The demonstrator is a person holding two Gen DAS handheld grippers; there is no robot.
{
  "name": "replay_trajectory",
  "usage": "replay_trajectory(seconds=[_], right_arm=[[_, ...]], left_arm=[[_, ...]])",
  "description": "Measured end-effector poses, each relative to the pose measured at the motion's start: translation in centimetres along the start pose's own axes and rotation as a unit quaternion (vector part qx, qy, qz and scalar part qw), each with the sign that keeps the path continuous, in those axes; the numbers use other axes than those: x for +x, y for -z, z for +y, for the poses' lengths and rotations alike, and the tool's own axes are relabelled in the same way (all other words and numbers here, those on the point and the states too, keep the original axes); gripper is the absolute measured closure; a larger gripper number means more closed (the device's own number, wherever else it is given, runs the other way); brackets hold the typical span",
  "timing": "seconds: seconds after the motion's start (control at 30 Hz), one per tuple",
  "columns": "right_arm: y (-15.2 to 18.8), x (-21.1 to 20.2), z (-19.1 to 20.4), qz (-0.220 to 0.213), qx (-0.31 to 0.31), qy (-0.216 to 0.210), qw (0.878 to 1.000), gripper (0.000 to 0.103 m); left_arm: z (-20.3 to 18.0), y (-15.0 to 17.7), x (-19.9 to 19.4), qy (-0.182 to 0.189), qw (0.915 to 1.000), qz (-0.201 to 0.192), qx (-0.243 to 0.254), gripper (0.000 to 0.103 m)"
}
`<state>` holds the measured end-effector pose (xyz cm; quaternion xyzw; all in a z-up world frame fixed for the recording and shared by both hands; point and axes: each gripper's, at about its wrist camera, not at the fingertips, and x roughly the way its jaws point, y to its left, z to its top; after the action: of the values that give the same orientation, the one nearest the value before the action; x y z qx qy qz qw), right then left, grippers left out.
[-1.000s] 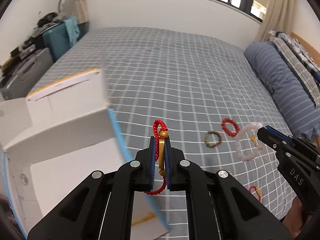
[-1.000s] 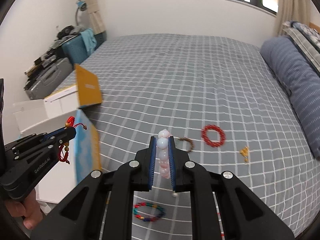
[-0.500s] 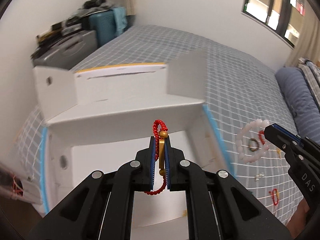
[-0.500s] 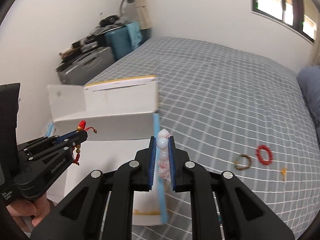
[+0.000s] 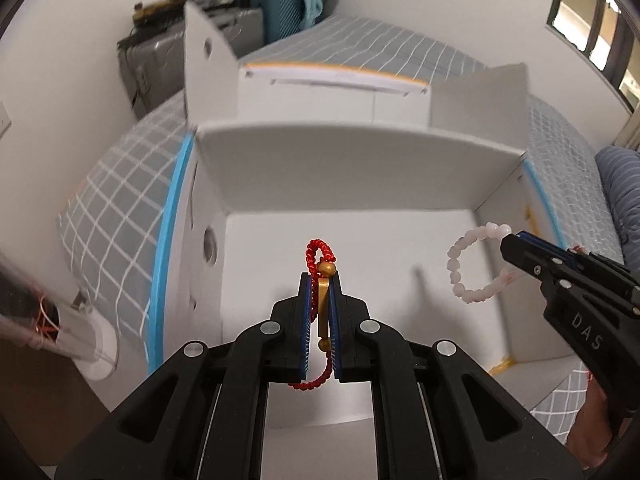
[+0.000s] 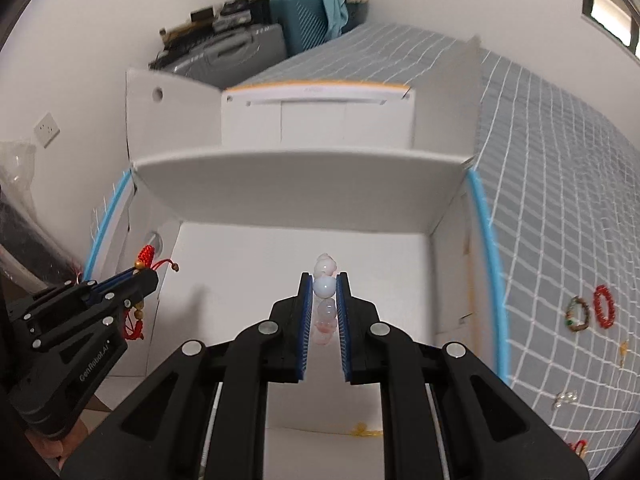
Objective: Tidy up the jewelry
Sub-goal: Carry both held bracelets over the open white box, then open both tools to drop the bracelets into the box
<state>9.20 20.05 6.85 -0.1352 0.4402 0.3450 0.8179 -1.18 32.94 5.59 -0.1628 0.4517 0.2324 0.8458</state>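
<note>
Since a second ago, both grippers have been carried from over the grey, white-checked bed (image 6: 560,184) to above the open white cardboard box with blue-taped edges (image 5: 360,168), which now fills the middle of both views where the bedspread lay before. The box stands at the left part of the bed, its flaps raised at the far side, and its white floor is seen directly below the fingers.

The left gripper (image 5: 320,312) is clamped on a red braided cord bracelet with gold beads and a gold bar (image 5: 318,254), whose loop stands up beyond the fingertips while its tail hangs near the camera. The right gripper (image 6: 324,312) is clamped on a pale pink and white beaded bracelet (image 6: 325,286), which in the left view hangs as an open ring over the right side of the box.

Judged from this position, the step in hand is the drop into the box. It would be done well if each gripper were lowered inside the walls before release, the two kept apart so the pieces do not tangle, and the cord's tail watched for snagging on a pad.

On the bed to the right, a red beaded ring (image 6: 604,305) and a brown beaded bracelet (image 6: 578,314) lie just beside each other, not yet collected.

"DAS" is read on the right gripper's body, and "GenRobot.AI" on the left.
</note>
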Motion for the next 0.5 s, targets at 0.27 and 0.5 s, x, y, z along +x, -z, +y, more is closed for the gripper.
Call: replay_trajectory(seconds=[0.27,0.5], right_arm=[[0.8,1.4,0.8,0.018,-0.003,0.009,1.0,0.092],[0.6,2.0,0.8,0.022,-0.001,0.013,1.0,0.092]], left_arm=[[1.2,0.9,1.6,-0.001,0.9998,0.018,-0.008,0.096],[1.2,1.1,1.4,-0.007,0.9998,0.015,-0.008,0.094]])
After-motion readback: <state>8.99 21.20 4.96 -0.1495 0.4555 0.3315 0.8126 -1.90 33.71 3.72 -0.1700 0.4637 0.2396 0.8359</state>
